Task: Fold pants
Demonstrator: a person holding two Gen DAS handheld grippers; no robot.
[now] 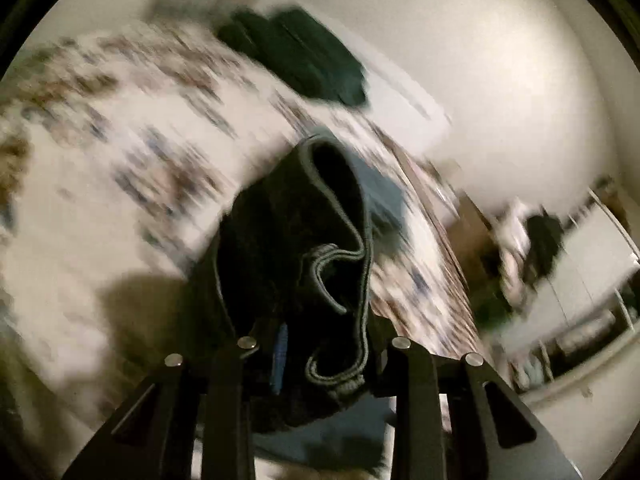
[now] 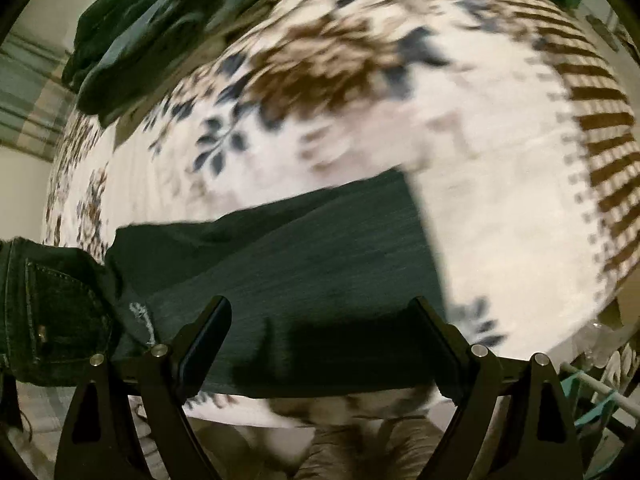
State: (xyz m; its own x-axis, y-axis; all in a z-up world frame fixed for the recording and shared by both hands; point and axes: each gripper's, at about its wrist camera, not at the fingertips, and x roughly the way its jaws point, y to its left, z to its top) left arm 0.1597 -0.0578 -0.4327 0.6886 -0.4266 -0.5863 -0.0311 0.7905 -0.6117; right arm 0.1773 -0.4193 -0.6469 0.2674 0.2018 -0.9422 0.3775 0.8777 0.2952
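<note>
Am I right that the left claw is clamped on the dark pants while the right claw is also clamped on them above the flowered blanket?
Not quite: the right claw is open, gripping nothing above the flowered blanket, as the right wrist view shows. The left claw is indeed clamped on the dark pants.

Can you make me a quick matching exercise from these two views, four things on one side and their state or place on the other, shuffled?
Things:
1. left gripper
2. right gripper
3. dark pants
4. pile of dark clothes

States or places:
A. far end of the floral blanket
B. jaws apart, holding nothing
C. shut on bunched fabric
D. leg spread flat on the blanket

Pairs: 1-C, 2-B, 3-D, 4-A
</note>
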